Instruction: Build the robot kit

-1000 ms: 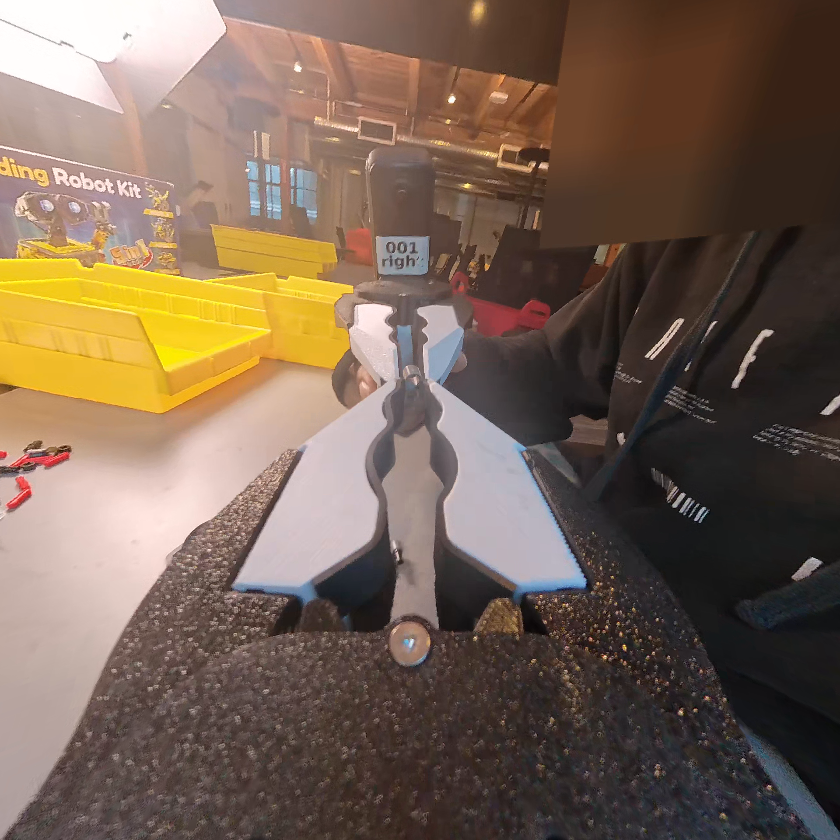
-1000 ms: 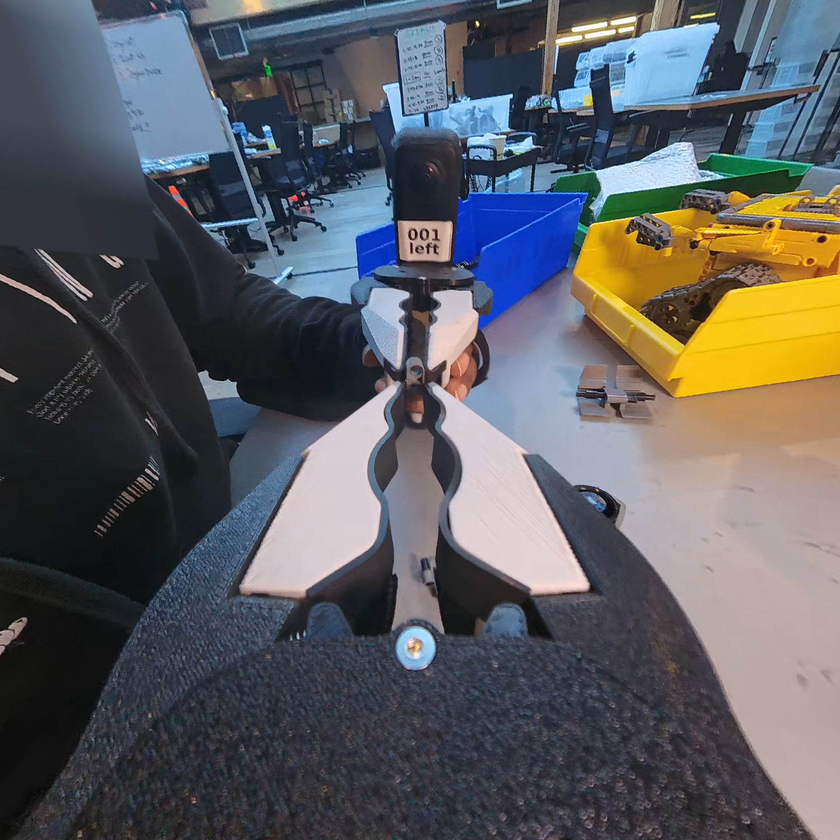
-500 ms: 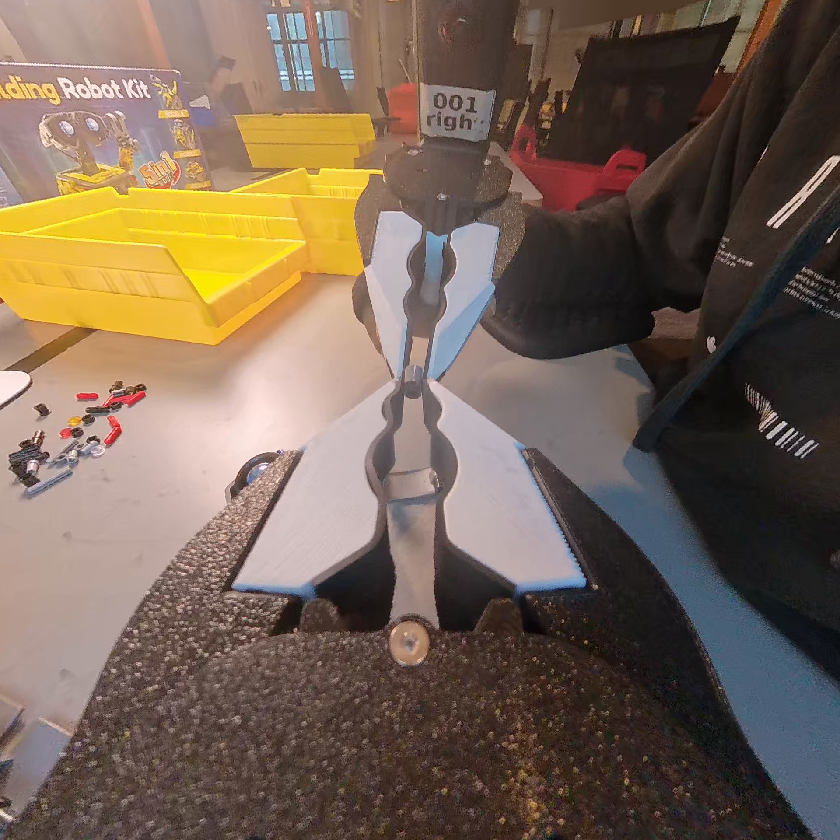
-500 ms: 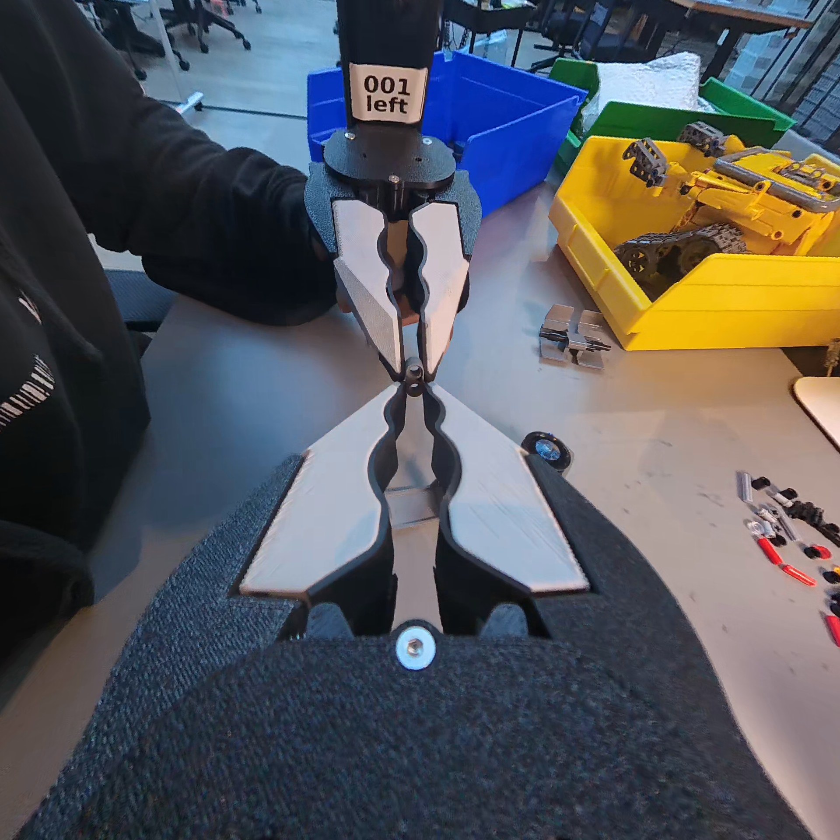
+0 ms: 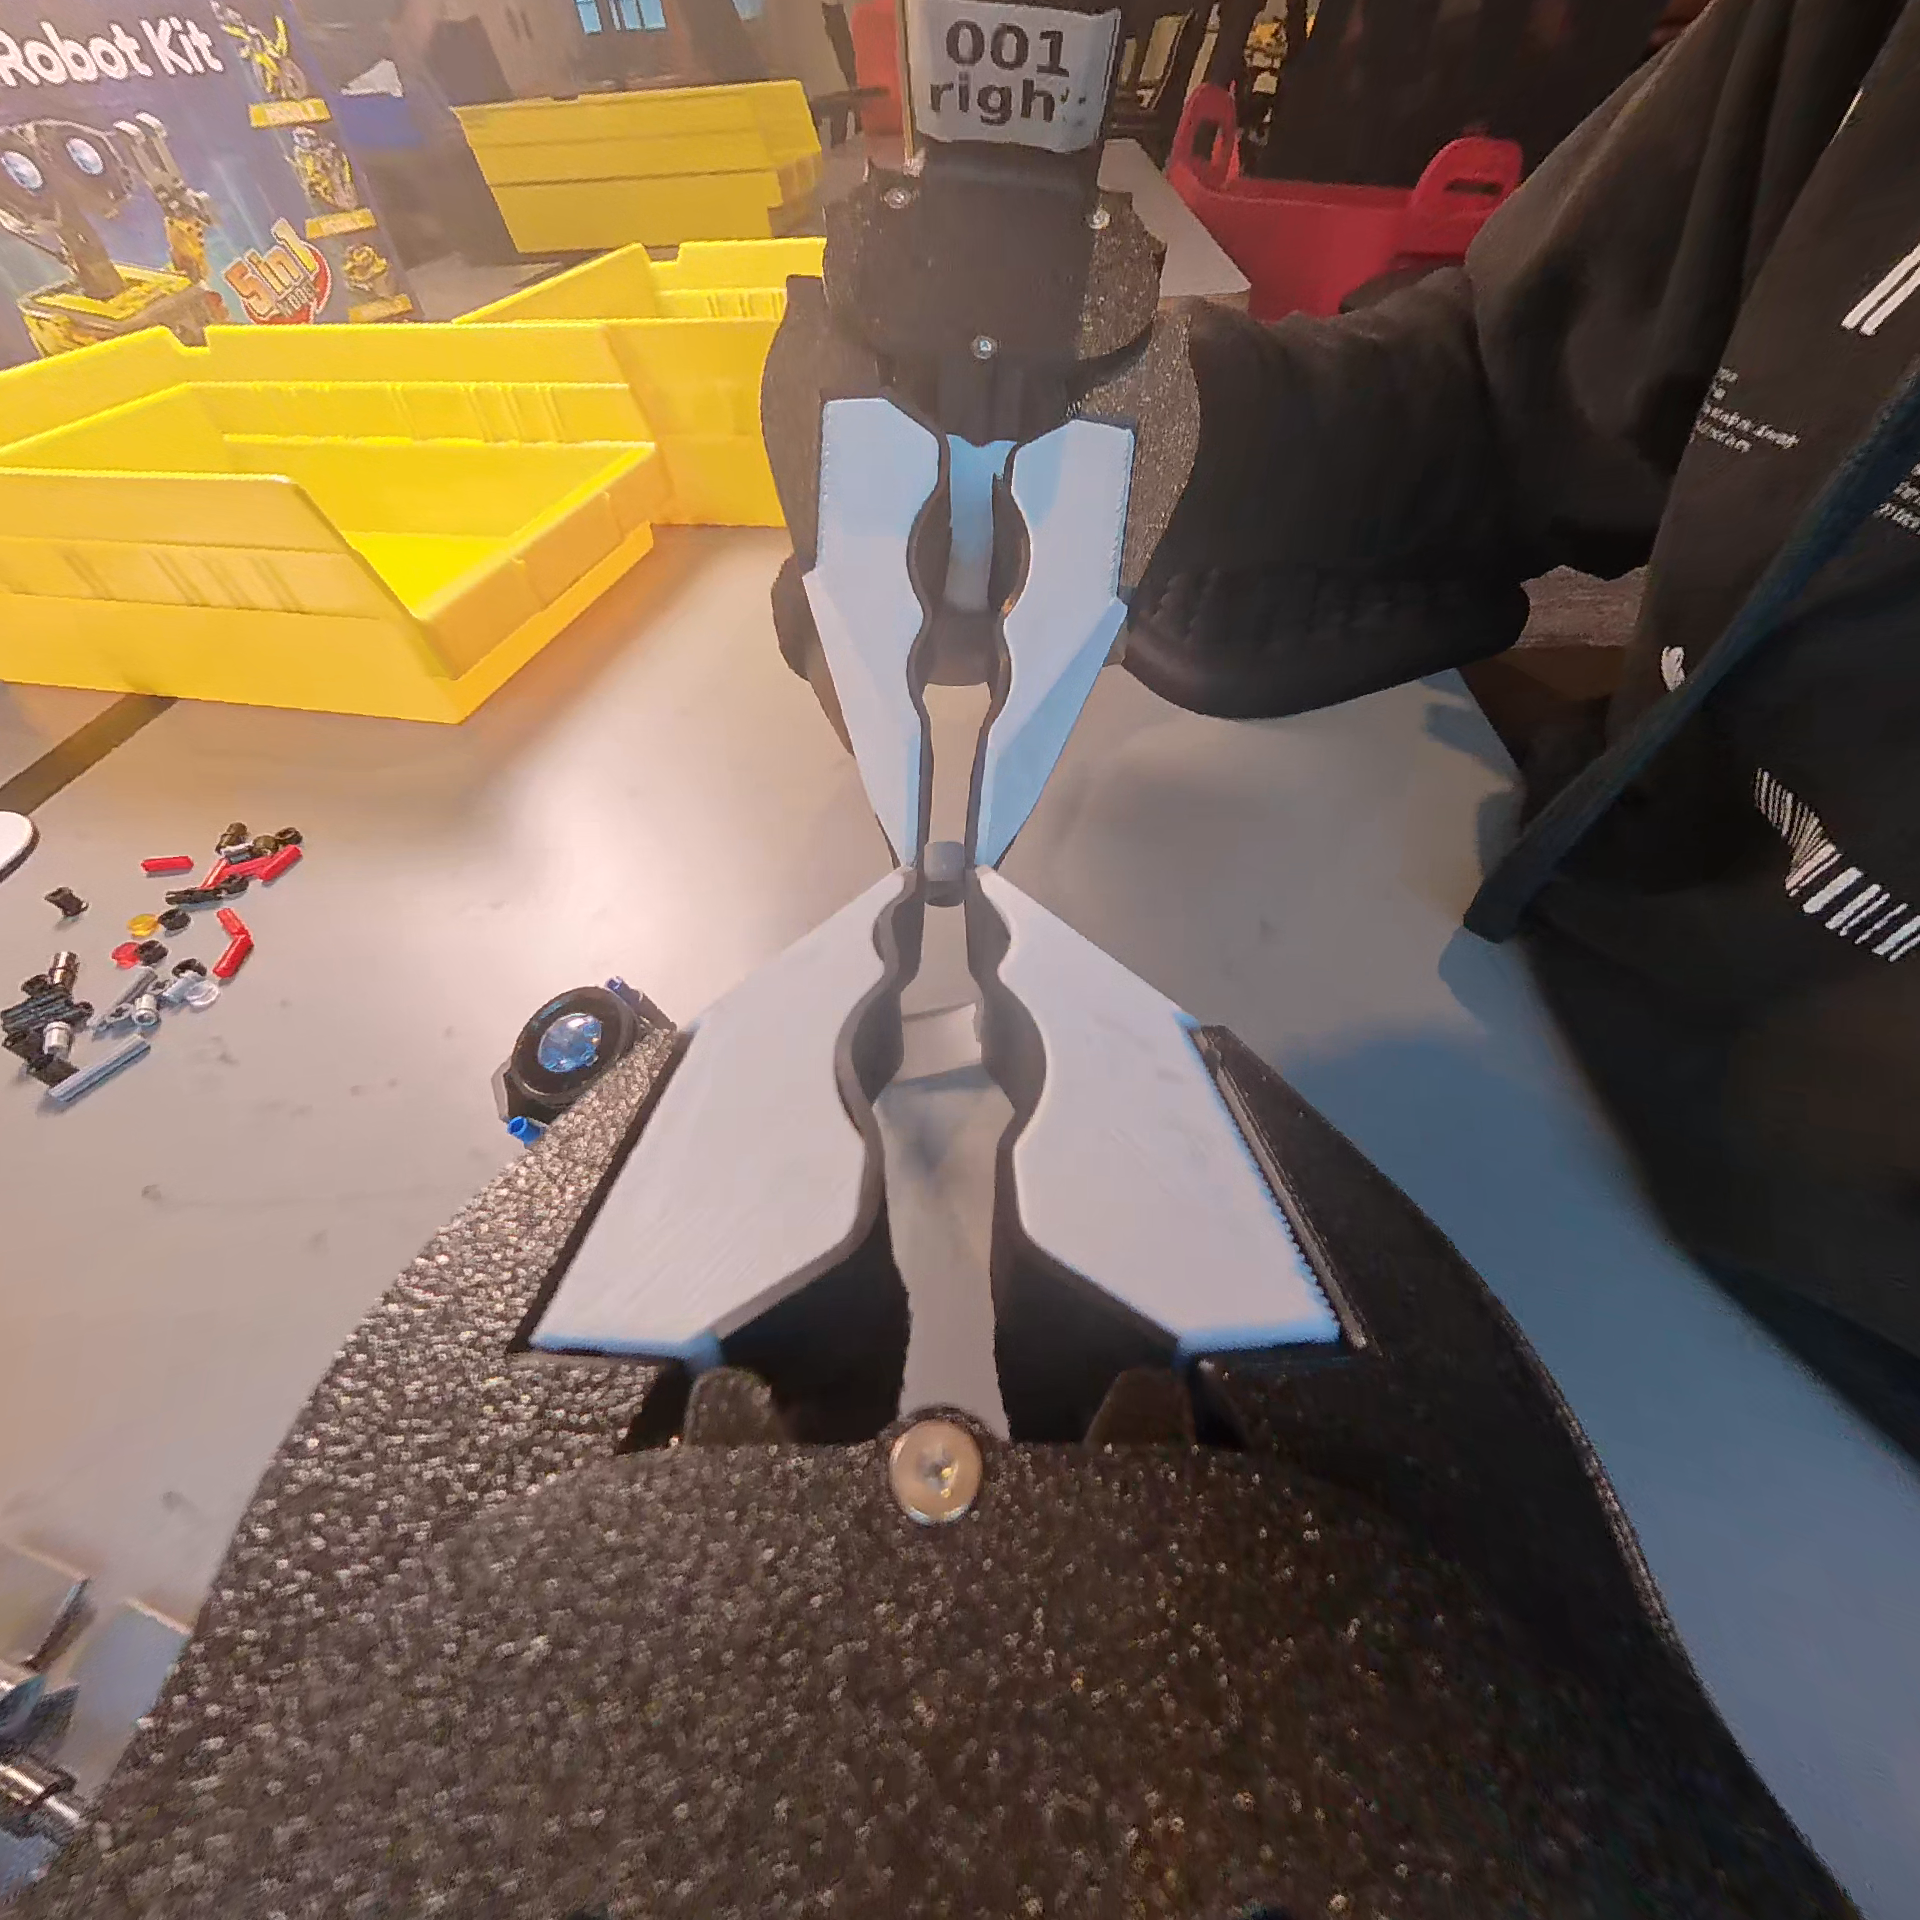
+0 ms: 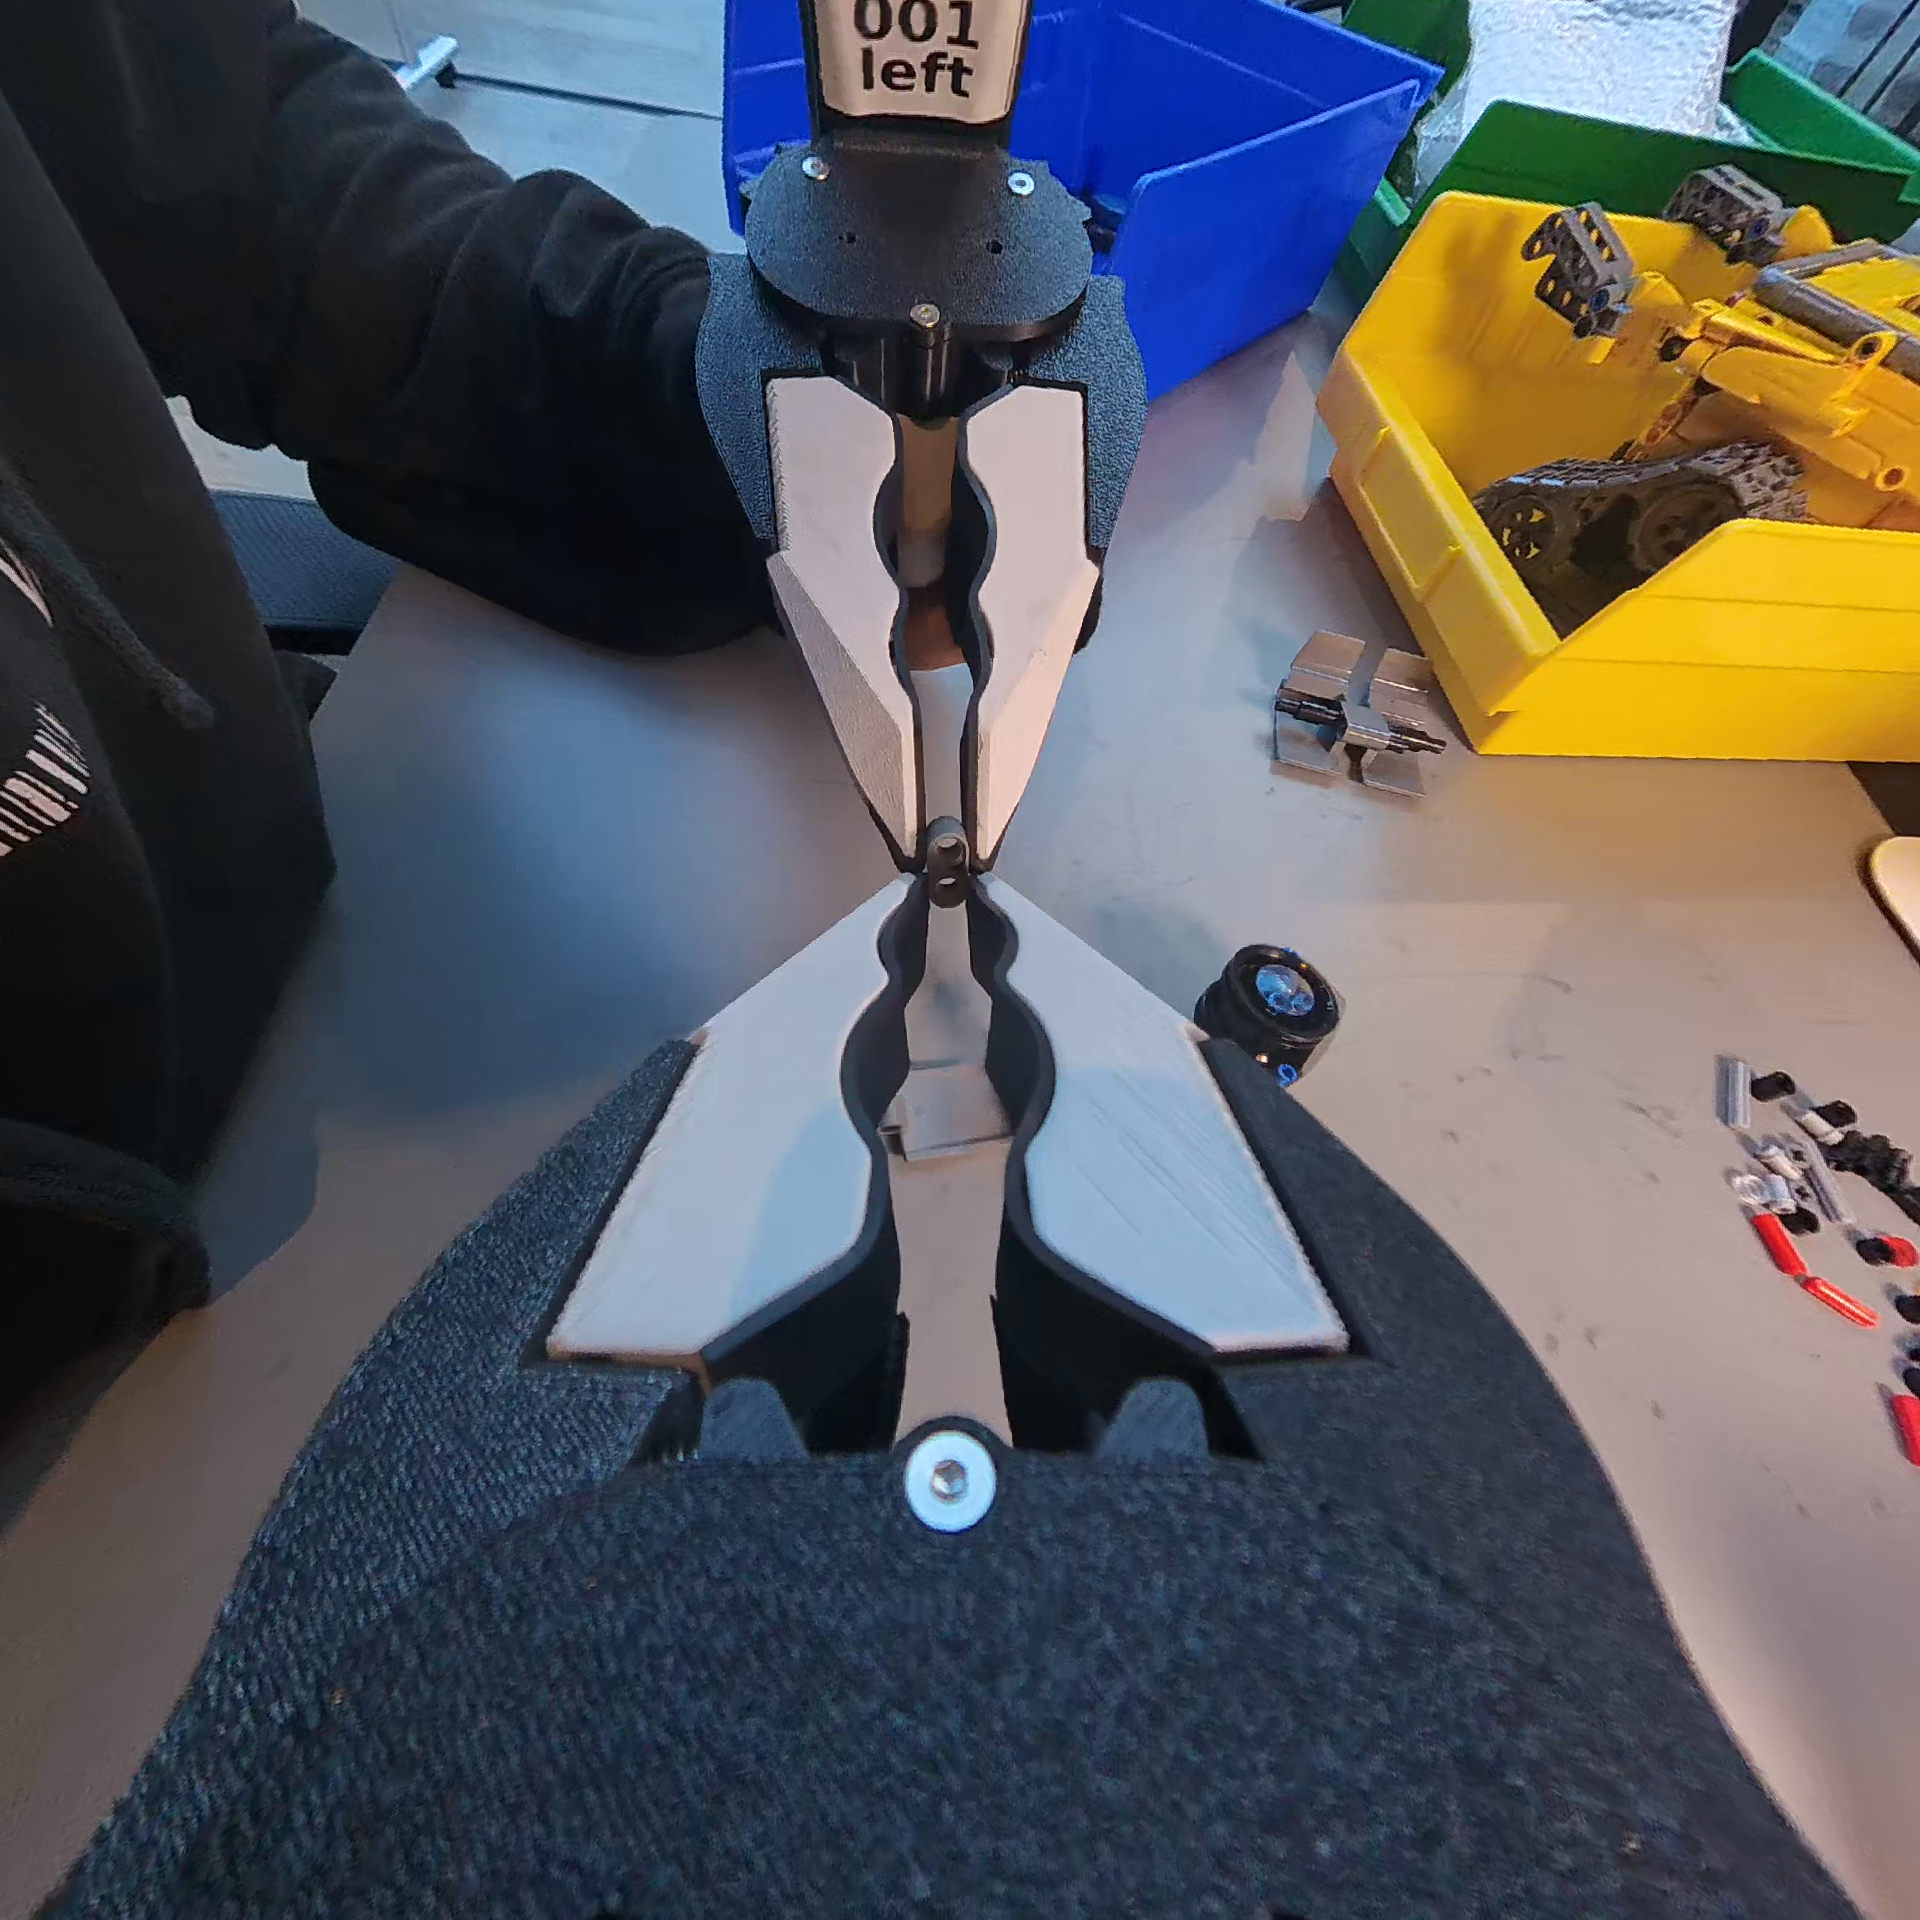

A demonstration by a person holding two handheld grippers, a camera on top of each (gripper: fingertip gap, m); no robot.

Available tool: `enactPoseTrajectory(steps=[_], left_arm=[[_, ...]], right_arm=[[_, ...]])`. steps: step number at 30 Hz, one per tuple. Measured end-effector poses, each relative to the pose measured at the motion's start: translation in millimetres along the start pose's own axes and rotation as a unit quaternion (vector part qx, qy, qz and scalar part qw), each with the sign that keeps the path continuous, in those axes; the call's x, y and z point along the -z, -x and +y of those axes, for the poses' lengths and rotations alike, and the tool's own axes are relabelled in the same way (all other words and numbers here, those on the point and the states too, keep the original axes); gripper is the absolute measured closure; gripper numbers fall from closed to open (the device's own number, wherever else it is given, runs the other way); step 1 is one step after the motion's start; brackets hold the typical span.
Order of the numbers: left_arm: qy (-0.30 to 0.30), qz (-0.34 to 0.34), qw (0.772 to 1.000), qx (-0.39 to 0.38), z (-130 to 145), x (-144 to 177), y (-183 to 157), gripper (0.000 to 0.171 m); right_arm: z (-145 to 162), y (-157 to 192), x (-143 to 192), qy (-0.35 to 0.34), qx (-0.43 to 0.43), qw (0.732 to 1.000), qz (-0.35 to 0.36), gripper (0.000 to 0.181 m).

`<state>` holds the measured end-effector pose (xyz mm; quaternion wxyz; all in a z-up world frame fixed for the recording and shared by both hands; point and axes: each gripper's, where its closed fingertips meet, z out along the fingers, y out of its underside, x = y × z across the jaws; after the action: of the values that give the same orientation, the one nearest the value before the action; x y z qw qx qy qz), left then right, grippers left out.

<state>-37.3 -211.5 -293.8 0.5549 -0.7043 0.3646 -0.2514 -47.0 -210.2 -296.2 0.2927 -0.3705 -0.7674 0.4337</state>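
I took the small dark grey connector piece (image 5: 943, 871) as my landmark: it sat pinched at the tips of both tools, above the grey table (image 5: 416, 1039). In the left wrist view, far to its left lay a scatter of red, black and grey small parts (image 5: 145, 956), with yellow bins (image 5: 312, 540) behind them, and nearer, just left of my left gripper (image 5: 943, 883), a black wheel with a blue centre (image 5: 566, 1044). That gripper's fingers were drawn narrow around the piece's near end, and the right gripper (image 5: 945, 847) met it tip to tip from beyond, also narrowed onto the piece. In the right wrist view the same piece (image 6: 945, 857) sat between the right gripper (image 6: 945, 883) and the left one (image 6: 943, 836); to its right lay the wheel (image 6: 1270, 1000), a grey clamp-like block (image 6: 1351, 717), a yellow bin holding a tracked toy vehicle (image 6: 1662, 478), and more small parts (image 6: 1829, 1195).
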Motion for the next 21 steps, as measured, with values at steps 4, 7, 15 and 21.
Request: enactPoseTrajectory(steps=[4,7,15,21], left_arm=[[-0.037,-0.002,0.999,0.026,-13,7,5,0.165],[-0.021,-0.018,0.999,0.030,-9,13,14,0.165],[0.086,-0.006,0.996,0.034,29,3,11,0.165],[0.102,0.021,0.994,0.023,35,-5,-2,0.165]], right_arm=[[-14,-5,5,-0.048,-0.015,0.999,0.009,0.173],[4,-4,11,-0.025,-0.011,0.999,-0.017,0.166],[72,16,-9,0.108,0.050,0.991,-0.060,0.164],[71,16,-19,0.101,0.065,0.991,-0.059,0.174]])
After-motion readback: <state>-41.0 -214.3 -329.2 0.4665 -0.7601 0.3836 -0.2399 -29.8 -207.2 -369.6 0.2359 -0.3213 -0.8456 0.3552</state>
